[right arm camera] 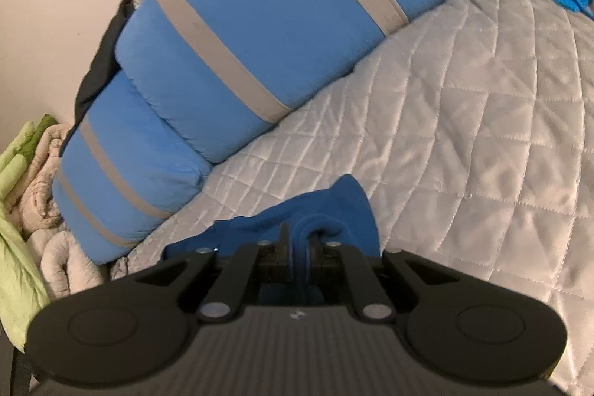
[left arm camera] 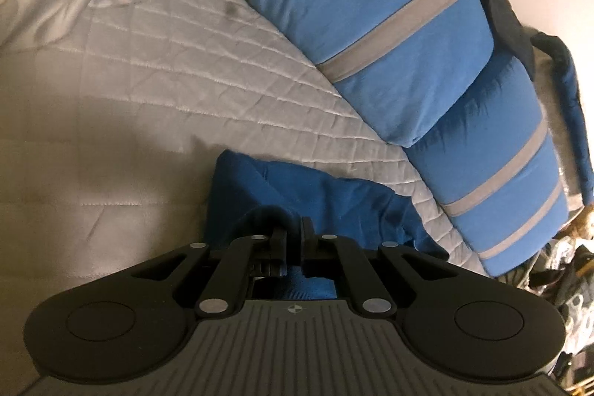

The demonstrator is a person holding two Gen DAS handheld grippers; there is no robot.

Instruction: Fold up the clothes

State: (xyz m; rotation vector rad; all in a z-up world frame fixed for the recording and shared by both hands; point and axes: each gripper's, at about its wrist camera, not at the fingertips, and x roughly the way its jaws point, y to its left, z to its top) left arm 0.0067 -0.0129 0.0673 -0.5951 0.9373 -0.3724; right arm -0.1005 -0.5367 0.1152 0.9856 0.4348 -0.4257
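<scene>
Left gripper (left arm camera: 293,229): fingers nearly together, clamped on a bunched fold of the dark blue garment (left arm camera: 334,195). Cloth spills out ahead of the fingers and to their right, lying on the quilt (left arm camera: 148,80).

Right gripper (right arm camera: 299,240): fingers likewise pinched close, with a rolled edge of the same blue garment (right arm camera: 334,203) squeezed between them. Cloth fans forward to a rounded peak and trails off left.

Garment sits low over the bed, just short of the pillows.

Edges: two blue pillows with grey stripes (left arm camera: 371,6) run along the wall side, near the garment but apart from it. In the right wrist view, a green cloth (right arm camera: 18,210) and a beige bundle (right arm camera: 48,173) are heaped beyond the far end of the pillows.

Open room: wide bare quilted surface to the left of the left gripper, and to the right of the right gripper.
</scene>
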